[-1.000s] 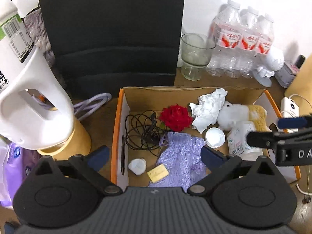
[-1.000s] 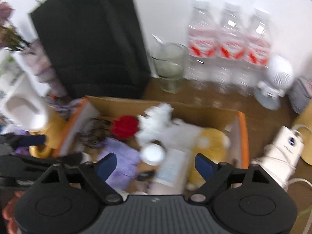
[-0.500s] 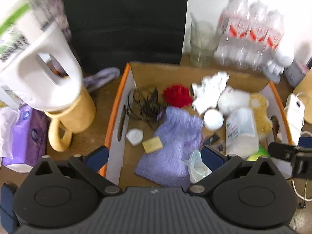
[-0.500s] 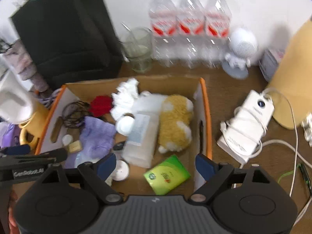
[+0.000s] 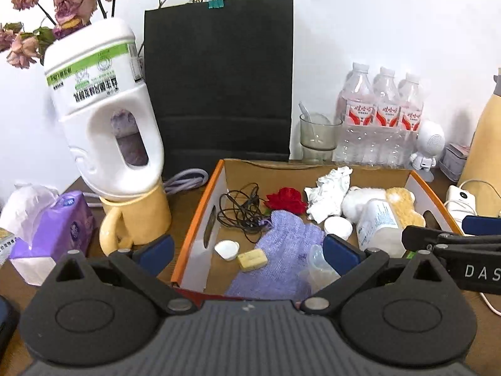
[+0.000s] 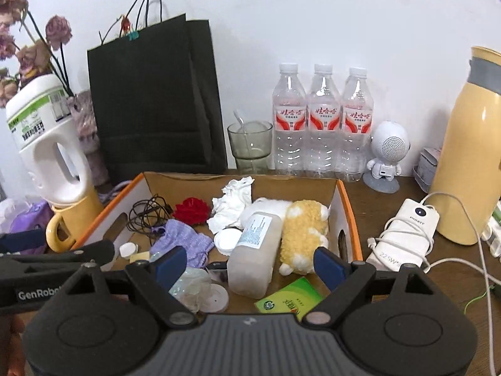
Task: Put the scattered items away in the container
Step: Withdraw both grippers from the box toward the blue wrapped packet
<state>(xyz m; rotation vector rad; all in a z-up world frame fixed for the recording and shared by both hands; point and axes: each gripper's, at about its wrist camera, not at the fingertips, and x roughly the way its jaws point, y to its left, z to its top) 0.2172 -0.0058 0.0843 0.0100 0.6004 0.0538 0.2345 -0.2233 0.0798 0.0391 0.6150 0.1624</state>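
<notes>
Box [image 6: 346, 202] looks basically full already: plush [image 6: 305, 228], bottle [image 6: 255, 250], cable [image 5: 241, 210] inside; both grippers [image 5: 249, 249] [image 6: 250, 264] released, empty, only power bank [image 6: 404, 235] outside at its right edge.

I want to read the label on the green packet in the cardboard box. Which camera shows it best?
The right wrist view: the flat green packet lies unobstructed at the near end of the orange-edged cardboard box, its printed face up. The left wrist view shows only a green sliver behind the other gripper's arm.
</notes>
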